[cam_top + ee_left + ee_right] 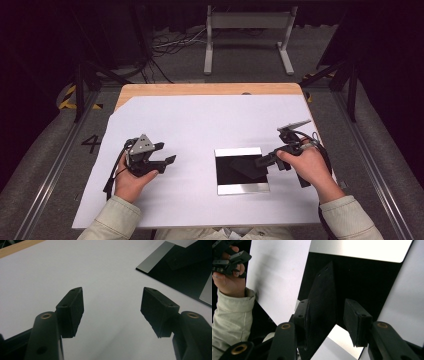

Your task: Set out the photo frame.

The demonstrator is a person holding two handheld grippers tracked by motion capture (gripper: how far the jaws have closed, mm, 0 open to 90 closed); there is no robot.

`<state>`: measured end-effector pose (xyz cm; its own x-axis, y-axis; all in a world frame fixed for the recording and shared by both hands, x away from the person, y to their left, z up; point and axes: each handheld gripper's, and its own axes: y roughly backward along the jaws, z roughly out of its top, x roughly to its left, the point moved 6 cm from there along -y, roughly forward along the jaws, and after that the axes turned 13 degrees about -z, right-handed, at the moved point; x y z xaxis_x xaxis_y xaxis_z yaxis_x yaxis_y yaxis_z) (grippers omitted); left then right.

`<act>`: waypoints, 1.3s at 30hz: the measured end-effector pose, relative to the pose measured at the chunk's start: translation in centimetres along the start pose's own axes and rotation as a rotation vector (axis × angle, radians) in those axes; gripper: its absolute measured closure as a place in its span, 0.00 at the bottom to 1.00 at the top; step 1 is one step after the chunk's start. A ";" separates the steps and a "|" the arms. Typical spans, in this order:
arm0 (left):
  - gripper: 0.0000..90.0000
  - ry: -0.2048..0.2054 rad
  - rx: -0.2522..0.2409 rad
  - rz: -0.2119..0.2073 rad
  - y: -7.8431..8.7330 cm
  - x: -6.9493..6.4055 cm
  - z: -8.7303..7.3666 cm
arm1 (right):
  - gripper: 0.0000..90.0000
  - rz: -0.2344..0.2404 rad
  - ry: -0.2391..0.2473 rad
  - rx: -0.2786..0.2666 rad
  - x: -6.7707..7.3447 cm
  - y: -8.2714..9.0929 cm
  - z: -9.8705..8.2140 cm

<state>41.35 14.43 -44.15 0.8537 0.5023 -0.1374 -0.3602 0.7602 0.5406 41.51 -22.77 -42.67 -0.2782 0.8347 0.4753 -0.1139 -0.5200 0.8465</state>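
Right claw: the right claw [325, 302] is half open at centre-right of the high view, reaching in over the right edge of the black panel. A thin black plate [322, 297] stands on edge between its jaws. The plate lies against the jaw on the left of the right gripper view, and a clear gap separates it from the other jaw, so it isn't clamped.
Left claw: the left claw [165, 152] is spread wide and holds nothing. It hangs over bare white sheet at centre-left of the high view, well apart from the panel.
Black plate: in the high view the plate [247, 167] sits on the right half of the panel, just beside the right claw's tips.
Black panel: the black panel [232, 172] has a silver strip along its near and far edges. It lies flat, right of centre, on the white sheet.
Step in hand: probably gripping the plate to lift it off the panel.
Doing it well: close the free jaw squarely onto the plate's face, low enough for a full pad bite. Then lift straight up without scraping the panel.
Desk: the desk [200, 89] shows bare wood only along its far edge, in the upper middle of the high view.
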 end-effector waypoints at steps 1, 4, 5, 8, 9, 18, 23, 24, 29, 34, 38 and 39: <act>0.40 -0.001 -0.001 0.003 0.0 0.0 0.0 | 0.63 0.002 -0.003 0.006 0.1 -0.1 0.0; 0.40 -0.001 -0.003 0.004 0.1 0.1 0.0 | 0.63 0.010 -0.003 0.029 0.1 -0.7 -0.2; 0.40 -0.001 -0.003 0.004 0.1 0.1 0.0 | 0.63 0.010 -0.003 0.029 0.1 -0.7 -0.2; 0.40 -0.002 -0.002 0.003 0.1 0.1 0.0 | 0.62 0.027 -0.006 0.036 0.2 -1.0 -0.2; 0.40 -0.001 -0.002 0.004 0.1 0.1 0.0 | 0.62 0.042 -0.006 0.043 0.3 -1.0 -0.2; 0.40 0.002 -0.003 0.004 0.1 0.1 0.0 | 0.72 0.035 0.005 0.047 0.6 -1.0 -0.3; 0.40 0.003 -0.004 0.003 0.1 0.1 0.0 | 0.73 0.032 0.011 0.038 0.6 -0.9 -0.3; 0.40 0.003 -0.004 0.003 0.0 0.1 0.0 | 0.74 0.034 0.006 0.037 0.6 -0.9 -0.3; 0.40 0.003 -0.001 0.007 0.1 0.2 0.0 | 0.75 0.022 0.010 0.025 0.8 -0.7 -0.4; 0.40 0.002 -0.003 0.008 0.1 0.2 0.0 | 0.80 0.021 0.035 0.002 1.4 -0.2 -0.3; 0.40 0.001 -0.004 0.008 0.1 0.2 0.0 | 0.85 0.039 0.065 -0.011 2.0 0.3 -0.4; 0.40 0.002 -0.003 0.008 0.1 0.2 0.0 | 0.86 0.044 0.069 -0.013 2.2 0.4 -0.4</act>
<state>41.48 14.61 -44.14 0.8502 0.5090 -0.1344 -0.3683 0.7575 0.5389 40.49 -21.22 -41.37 -0.3485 0.7968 0.4937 -0.1126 -0.5585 0.8218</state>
